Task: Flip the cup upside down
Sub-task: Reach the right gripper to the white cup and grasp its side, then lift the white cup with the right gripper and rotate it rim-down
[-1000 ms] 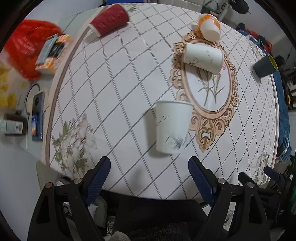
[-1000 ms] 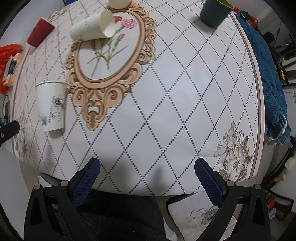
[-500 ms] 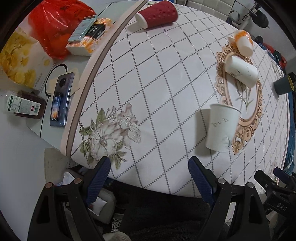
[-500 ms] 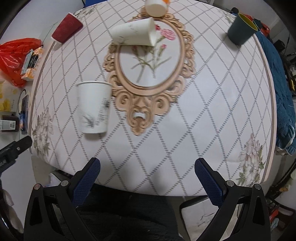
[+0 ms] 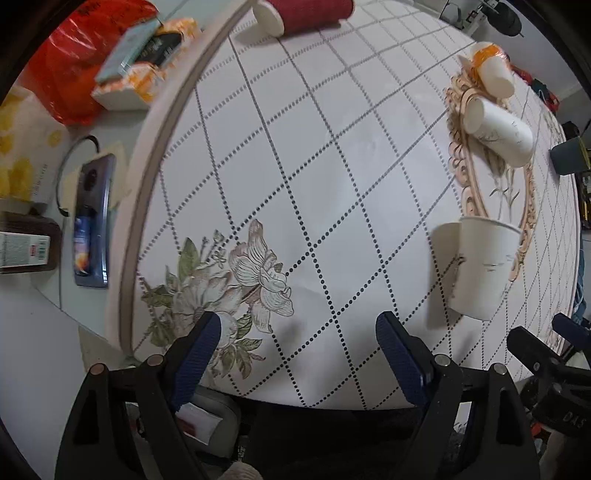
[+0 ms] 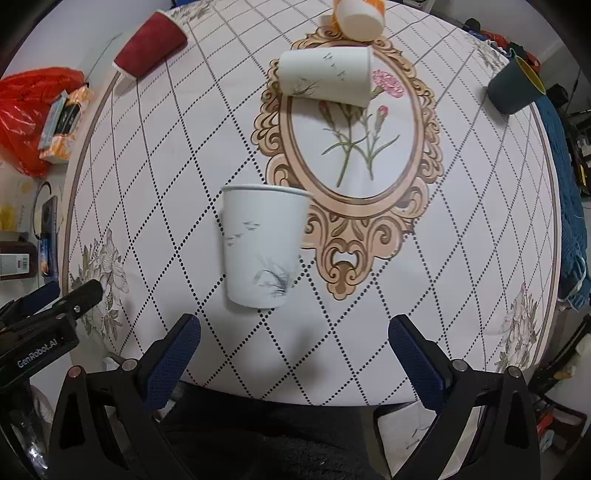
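A white paper cup (image 6: 262, 247) with a faint grass print seems to lie on its side on the round table (image 6: 207, 122), wide rim away from me. My right gripper (image 6: 295, 332) hangs open above the table's near part, and the cup's base sits just beyond its left finger (image 6: 177, 350). In the left wrist view the same cup (image 5: 484, 269) is off to the right. My left gripper (image 5: 299, 332) is open and empty over a printed flower (image 5: 258, 269) near the table's left edge.
Beyond lie a second white cup (image 6: 325, 74), an orange-and-white cup (image 6: 360, 18), a red cup (image 6: 151, 44) and a dark teal cup (image 6: 513, 86). Left of the table are a phone (image 5: 92, 221), a red bag (image 5: 74, 55) and a snack box (image 5: 147, 66). A blue cloth (image 6: 569, 184) hangs on the right.
Both grippers have shifted left across the table. The near cup has slid to the right edge of the left view and to the centre of the right view. Both stay open.
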`<state>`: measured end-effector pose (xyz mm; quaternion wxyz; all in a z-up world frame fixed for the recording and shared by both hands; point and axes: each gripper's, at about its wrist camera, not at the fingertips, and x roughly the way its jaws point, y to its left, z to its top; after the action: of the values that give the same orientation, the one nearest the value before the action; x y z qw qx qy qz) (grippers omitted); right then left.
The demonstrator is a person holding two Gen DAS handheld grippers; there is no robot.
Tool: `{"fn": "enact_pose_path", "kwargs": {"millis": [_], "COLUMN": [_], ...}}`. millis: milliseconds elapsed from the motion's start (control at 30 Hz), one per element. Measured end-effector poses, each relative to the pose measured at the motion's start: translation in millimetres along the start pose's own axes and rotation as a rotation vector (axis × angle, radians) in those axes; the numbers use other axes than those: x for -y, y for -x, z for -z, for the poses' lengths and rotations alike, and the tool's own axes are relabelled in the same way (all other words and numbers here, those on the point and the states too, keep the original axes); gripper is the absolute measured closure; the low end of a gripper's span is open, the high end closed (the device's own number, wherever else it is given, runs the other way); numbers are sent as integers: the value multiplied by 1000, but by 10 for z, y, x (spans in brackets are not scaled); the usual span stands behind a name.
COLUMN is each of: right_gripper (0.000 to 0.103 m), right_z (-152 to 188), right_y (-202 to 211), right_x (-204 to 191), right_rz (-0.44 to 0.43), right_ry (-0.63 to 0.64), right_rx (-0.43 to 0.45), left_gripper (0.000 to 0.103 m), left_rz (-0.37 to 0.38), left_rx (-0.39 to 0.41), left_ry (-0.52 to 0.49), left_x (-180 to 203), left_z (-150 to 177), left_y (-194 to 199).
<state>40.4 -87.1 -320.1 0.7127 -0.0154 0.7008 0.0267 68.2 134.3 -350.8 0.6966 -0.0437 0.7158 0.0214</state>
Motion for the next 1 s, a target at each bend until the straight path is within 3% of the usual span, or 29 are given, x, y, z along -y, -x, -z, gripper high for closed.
{"fn": "enact_pose_path", "kwargs": {"millis": [133, 267, 433, 567, 733, 867, 1000], "right_gripper": [0, 0, 0, 0, 0, 2, 6], "right_z": [-55, -138, -231, -122, 291, 649, 814], "right_y": [-74, -67, 90, 171, -29, -371, -650], "right_x": [-75, -139, -314, -583, -728, -477, -76], "right_rz": [28, 82, 223, 419, 674, 882, 1021], "right_ry": [31, 147, 478, 925, 1546, 2075, 2504], "right_rx": [-26, -37, 2, 89, 182, 199, 206], "left_gripper": [17, 17, 17, 17, 17, 17, 17], "left_rz": [24, 40, 55, 57, 58, 64, 67], "left_rx": [-53, -87, -108, -113, -113, -115, -116], "left_ry": [19, 33, 48, 50, 52, 72, 89], "left_x": [-6, 29, 71, 94, 85, 96, 106], "left_z": [-28, -43, -40, -31, -17, -4, -9], "left_y": [-244, -409, -513, -544, -617, -664, -701]}}
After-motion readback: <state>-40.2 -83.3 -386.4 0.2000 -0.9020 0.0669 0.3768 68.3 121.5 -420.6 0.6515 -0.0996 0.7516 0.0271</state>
